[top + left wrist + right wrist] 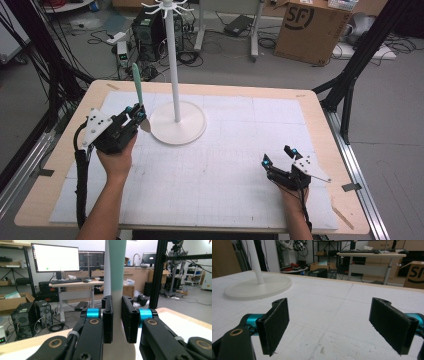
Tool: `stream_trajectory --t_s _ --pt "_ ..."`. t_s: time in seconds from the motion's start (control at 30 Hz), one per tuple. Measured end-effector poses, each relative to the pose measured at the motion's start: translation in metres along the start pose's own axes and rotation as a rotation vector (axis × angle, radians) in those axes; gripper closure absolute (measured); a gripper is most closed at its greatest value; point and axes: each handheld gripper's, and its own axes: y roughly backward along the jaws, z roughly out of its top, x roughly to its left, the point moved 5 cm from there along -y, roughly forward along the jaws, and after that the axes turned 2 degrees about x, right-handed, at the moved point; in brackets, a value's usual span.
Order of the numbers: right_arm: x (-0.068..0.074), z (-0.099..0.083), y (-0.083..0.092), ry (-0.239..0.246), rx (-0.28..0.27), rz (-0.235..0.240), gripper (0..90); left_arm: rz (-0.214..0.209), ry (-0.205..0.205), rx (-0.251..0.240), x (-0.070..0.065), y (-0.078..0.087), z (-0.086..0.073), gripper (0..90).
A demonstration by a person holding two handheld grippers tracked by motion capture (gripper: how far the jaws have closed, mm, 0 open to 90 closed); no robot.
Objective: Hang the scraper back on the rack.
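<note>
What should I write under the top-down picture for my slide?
Left gripper holds a green-handled spatula upright beside the white stand.

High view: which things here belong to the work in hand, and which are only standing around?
Part of the work:
- spatula, green handle up, clamped in the left gripper
- white hook stand, on the table beside it
- right gripper, open, resting on the white mat

Only standing around:
- cardboard box on the floor
- computer tower and cables beyond the table
</note>
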Motion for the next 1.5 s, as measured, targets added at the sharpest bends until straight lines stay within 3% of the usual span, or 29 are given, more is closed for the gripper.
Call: stream_trajectory --t_s 0.6,0.93,1.5 --pt "0.001 0.000 0.000 -0.003 0.006 0.002 15.7 0.014 -0.033 -0.012 0.004 -0.025 0.030 80.3" --pt "0.001 0.000 0.000 -0.002 0.006 0.002 15.7 0.012 0.016 -0.017 0.016 -0.039 0.048 80.3" --pt "0.001 0.000 0.000 0.004 0.007 0.004 15.7 0.000 0.003 -0.005 0.015 -0.059 0.068 80.4"
